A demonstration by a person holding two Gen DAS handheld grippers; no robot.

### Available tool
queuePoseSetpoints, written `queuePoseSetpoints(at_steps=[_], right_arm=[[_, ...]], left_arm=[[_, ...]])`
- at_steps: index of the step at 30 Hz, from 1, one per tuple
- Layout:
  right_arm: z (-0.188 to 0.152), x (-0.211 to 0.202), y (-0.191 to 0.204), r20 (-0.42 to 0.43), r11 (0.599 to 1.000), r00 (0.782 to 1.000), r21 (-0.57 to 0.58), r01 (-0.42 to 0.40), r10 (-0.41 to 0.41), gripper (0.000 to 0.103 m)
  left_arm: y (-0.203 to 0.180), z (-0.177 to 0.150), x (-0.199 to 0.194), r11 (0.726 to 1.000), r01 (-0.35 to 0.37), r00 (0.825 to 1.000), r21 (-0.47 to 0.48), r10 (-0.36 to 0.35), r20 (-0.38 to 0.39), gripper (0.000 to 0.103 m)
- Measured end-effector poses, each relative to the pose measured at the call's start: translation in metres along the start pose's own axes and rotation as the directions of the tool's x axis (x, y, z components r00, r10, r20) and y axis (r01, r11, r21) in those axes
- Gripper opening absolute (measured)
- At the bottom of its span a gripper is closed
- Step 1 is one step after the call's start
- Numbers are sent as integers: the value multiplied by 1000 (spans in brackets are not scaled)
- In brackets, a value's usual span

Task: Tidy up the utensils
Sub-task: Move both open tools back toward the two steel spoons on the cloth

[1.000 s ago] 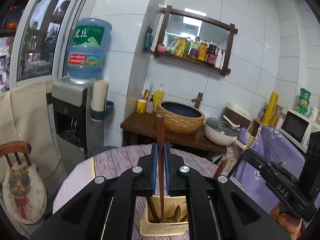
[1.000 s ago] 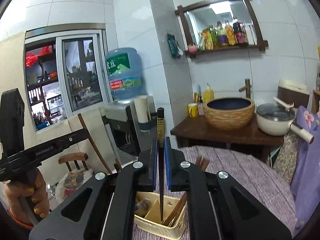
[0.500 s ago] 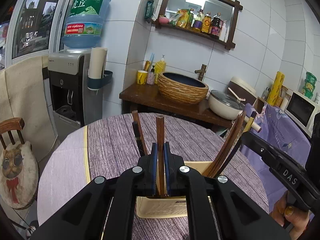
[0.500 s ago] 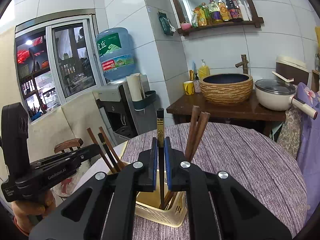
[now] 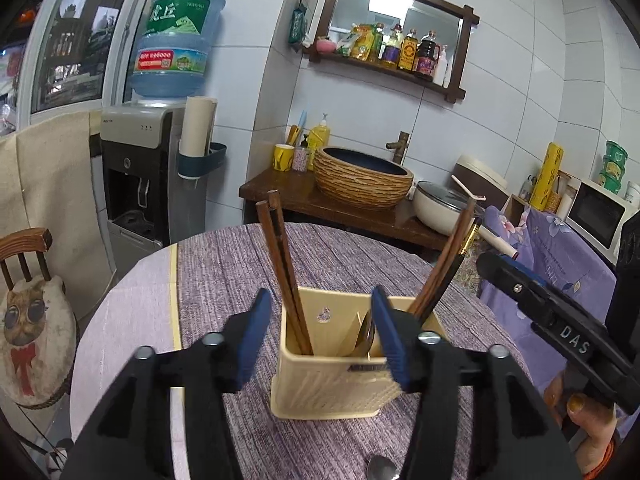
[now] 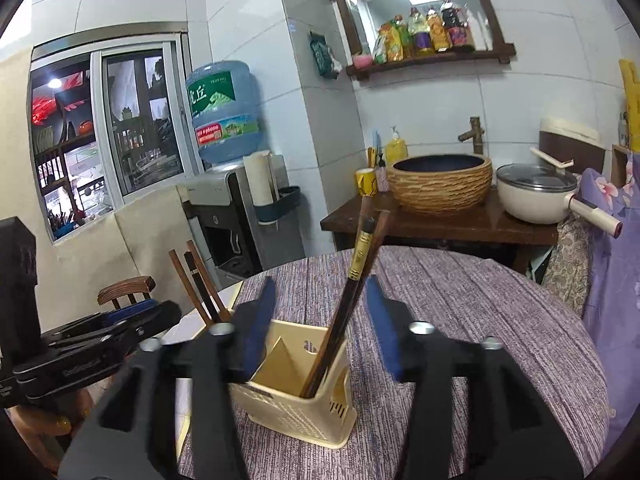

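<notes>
A cream plastic utensil holder point(image 5: 332, 380) stands on the round purple-clothed table point(image 5: 224, 272); it also shows in the right wrist view point(image 6: 296, 404). Brown chopsticks point(image 5: 282, 264) lean in its left compartment, and more chopsticks point(image 5: 448, 264), one black with a gold band, lean in its right one, beside a metal spoon point(image 5: 364, 332). My left gripper point(image 5: 320, 336) is open and empty, just in front of the holder. My right gripper point(image 6: 320, 332) is open and empty, with the black chopstick point(image 6: 352, 292) standing free between its fingers.
A spoon bowl point(image 5: 382, 468) lies on the cloth at the near edge. A wooden chair with a cat cushion point(image 5: 28, 320) stands left of the table. Behind are a water dispenser point(image 5: 148, 168), a wooden counter with a woven basin point(image 5: 362, 178) and a pot point(image 5: 444, 204).
Both grippers opened and let go of their chopsticks, which now lean in the holder. Both grippers drew back slightly from the holder.
</notes>
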State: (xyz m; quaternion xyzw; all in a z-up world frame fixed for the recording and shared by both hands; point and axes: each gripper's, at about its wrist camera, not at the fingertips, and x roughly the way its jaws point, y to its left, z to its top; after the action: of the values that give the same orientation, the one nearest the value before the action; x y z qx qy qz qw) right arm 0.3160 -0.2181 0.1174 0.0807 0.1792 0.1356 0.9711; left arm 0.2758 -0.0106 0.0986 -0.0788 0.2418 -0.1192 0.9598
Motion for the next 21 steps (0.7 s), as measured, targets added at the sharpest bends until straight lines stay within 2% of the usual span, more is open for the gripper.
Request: queuePoseSetpoints(at_steps=[3,9,12,15,21], right_arm=[[-13,-16,4,-3,999,1000,-41,23,-23,52],[-56,-28,3,-129,997,990,-67,42,-50,53],[-83,-30,-6,-186,995,978,-49,87,-95,53],[-106,-31,-17,-246,995,964,-18,95,-97,53],[-141,-41,-28,-298,991,946,4,133,-125,53]], left_arm=[[0,-18,-10,999,-22,1000,23,23,-15,61],[9,-70,-13,998,-60,989,32,64,-136,64],[6,-99,-10,998,-52,974,37,59,-218,63],[-4,-123,-7,998,-19,958,55,35,-286,62],[-20,-154,3,997,27,927,74,3,-375,59]])
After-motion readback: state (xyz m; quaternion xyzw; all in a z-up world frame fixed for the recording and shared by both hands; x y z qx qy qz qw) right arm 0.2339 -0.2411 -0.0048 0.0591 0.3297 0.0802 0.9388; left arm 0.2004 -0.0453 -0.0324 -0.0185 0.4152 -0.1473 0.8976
